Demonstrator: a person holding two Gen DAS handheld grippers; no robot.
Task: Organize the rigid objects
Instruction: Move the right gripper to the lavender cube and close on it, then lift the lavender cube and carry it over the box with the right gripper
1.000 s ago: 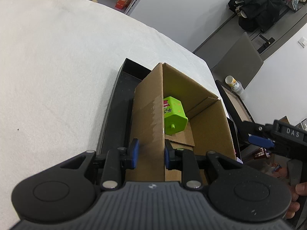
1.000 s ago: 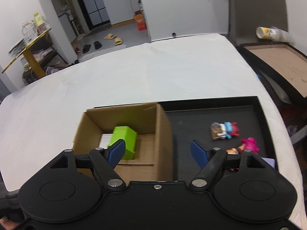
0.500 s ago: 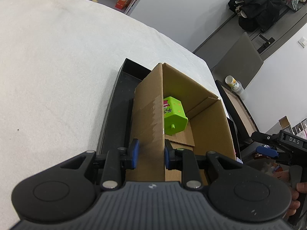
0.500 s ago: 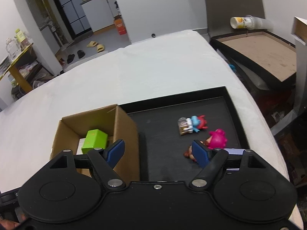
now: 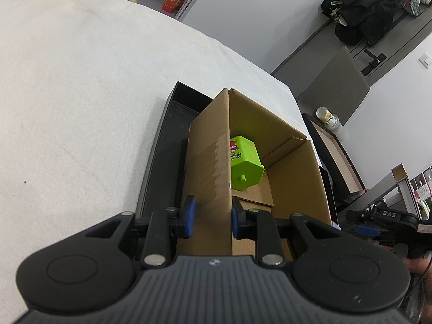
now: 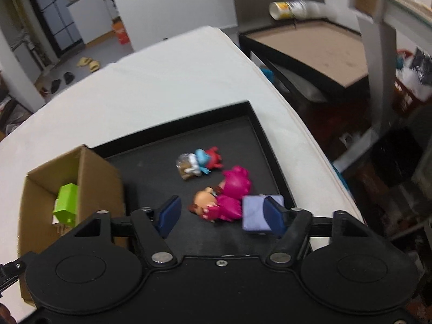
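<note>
On the black rectangular tray (image 6: 259,124), the left gripper (image 5: 211,217) clamps the brown cardboard box's (image 5: 213,167) wall; the right gripper's (image 6: 220,213) jaws are closing above a pink toy figure (image 6: 226,202), not touching it.

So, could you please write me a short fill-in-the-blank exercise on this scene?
1. The left gripper is shut on a wall of the cardboard ____.
2. Inside the box lies a toy coloured ____.
3. The figurines lie on a tray coloured ____.
4. The closing right gripper has a ____ figurine between its jaws, not yet pressed.

Missing words: box; green; black; pink
</note>
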